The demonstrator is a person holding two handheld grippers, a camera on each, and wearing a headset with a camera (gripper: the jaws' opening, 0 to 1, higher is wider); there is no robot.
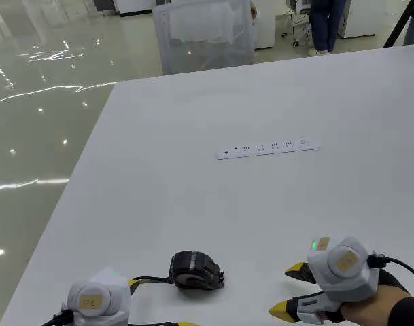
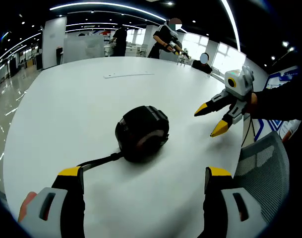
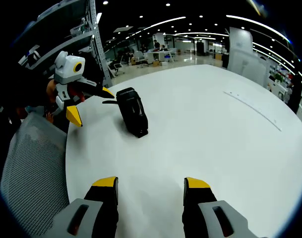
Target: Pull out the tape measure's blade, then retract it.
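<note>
White desk [image 1: 261, 204] bears a black tape measure [image 1: 195, 270] between left gripper [image 2: 144, 172] and right gripper [image 1: 285, 291], both fingers wide apart, empty.

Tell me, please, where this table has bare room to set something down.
The wide bare stretch between the power strip and the tape measure is free, as is the table beyond the strip. The near edge is crowded: the tape measure sits between the left gripper and right gripper.

My left gripper [image 2: 143, 173] and right gripper [image 1: 281, 292] have white bodies and black, yellow-tipped jaws; the right one carries a green light [image 1: 314, 244], tan sticker [image 1: 345, 259] and black cable [image 1: 397, 263].
</note>
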